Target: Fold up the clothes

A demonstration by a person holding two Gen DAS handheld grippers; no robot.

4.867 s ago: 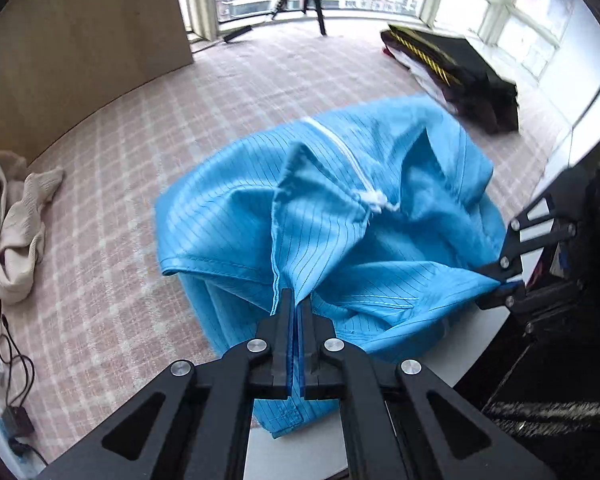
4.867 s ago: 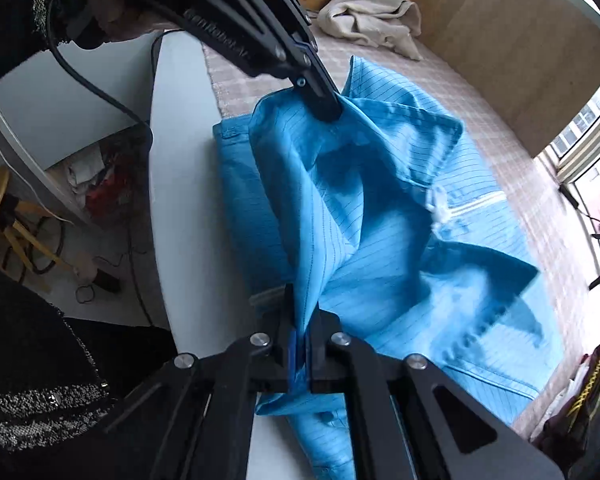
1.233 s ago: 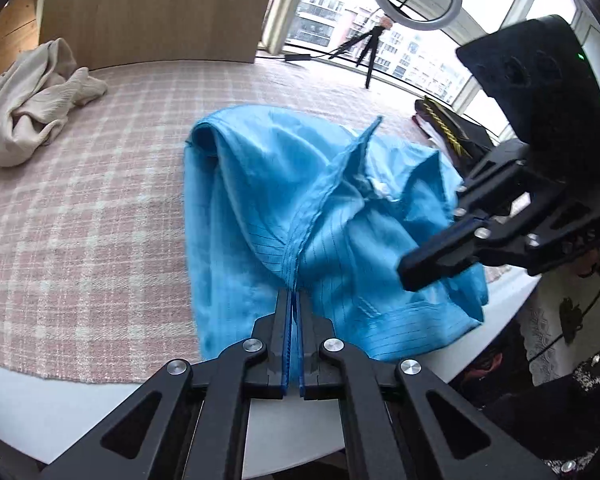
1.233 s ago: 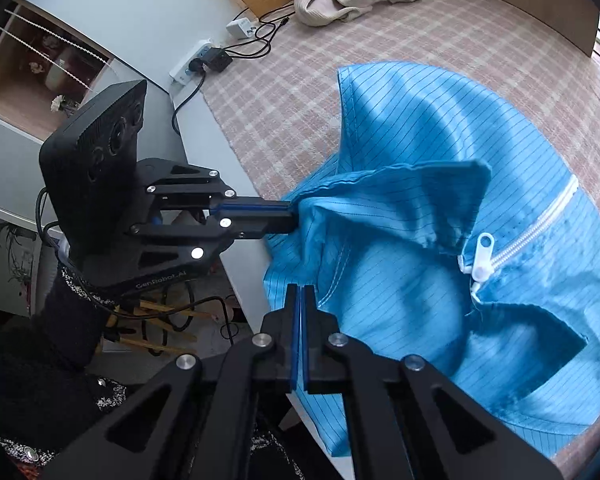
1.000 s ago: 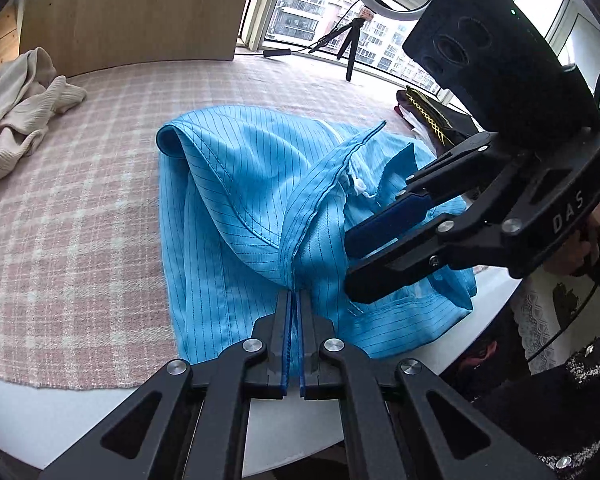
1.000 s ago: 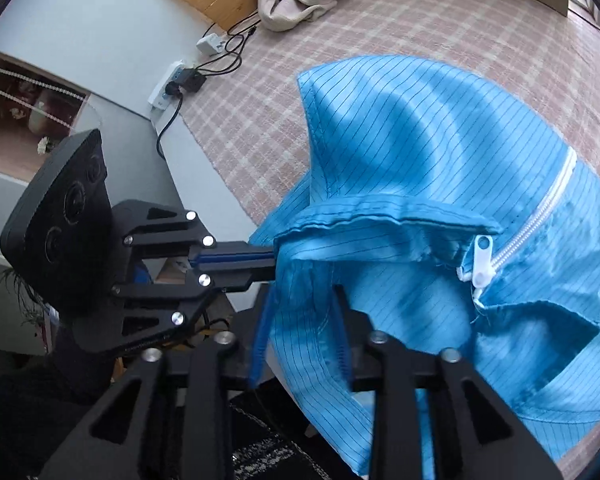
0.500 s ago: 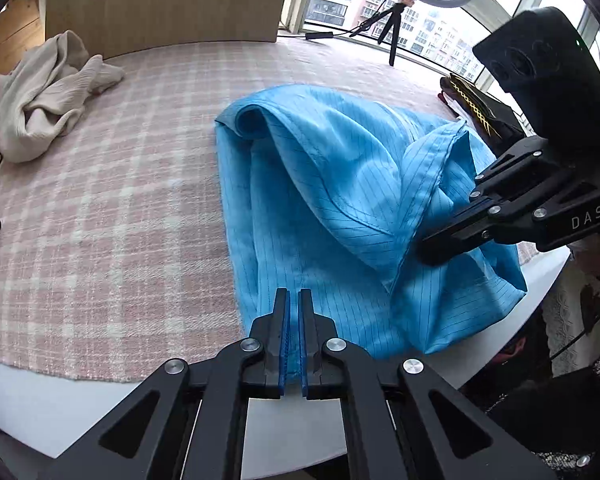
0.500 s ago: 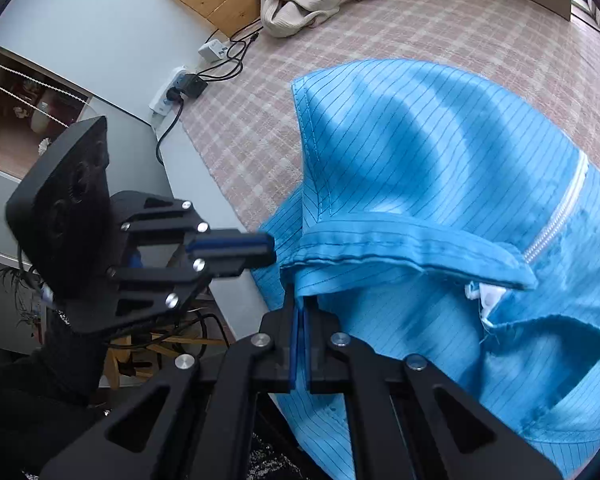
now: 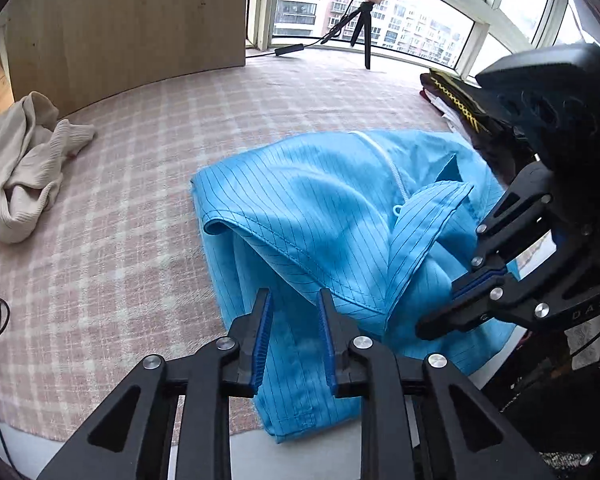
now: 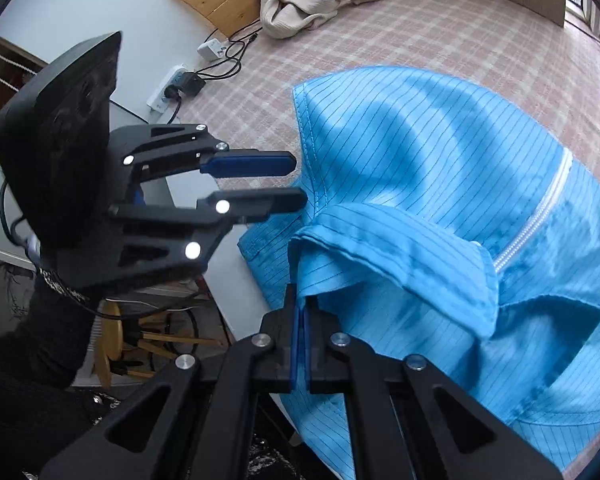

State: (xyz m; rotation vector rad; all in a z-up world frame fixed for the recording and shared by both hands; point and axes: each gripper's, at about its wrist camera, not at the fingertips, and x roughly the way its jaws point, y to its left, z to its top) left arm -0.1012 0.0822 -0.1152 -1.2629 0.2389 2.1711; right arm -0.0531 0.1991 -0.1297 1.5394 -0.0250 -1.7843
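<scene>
Blue pinstriped zip garment (image 9: 324,208): laid crumpled on the pink checked tablecloth (image 9: 132,184), its near hem hung slightly past the cloth's edge onto the white table rim (image 9: 300,456); a white zipper (image 10: 540,216) is seen running across the upper layer. Left gripper (image 9: 294,300): the jaws are shown opening, with blue fabric lying below and between them but not pressed by the pads; half a second ago the same jaws were seen drawn together, and a second ago they were clamped on a raised fold, which is now released and lies flatter. In the right wrist view the left gripper's fingers (image 10: 260,164) are seen parted just beside the garment's left edge, not touching it. Right gripper (image 10: 302,304): the jaws are closed on a folded hem of the garment, which is lifted slightly from the layer beneath; a second ago these jaws were held apart around that hem. The same grip is confirmed from the left wrist view, where the right gripper (image 9: 436,320) is seen pinching the garment's right side. Beige knit garment (image 9: 20,168): left bunched at the far left of the cloth, well apart from the blue one, unchanged from the earlier pictures. Power strip and cables (image 10: 180,84): placed at the table's edge.
</scene>
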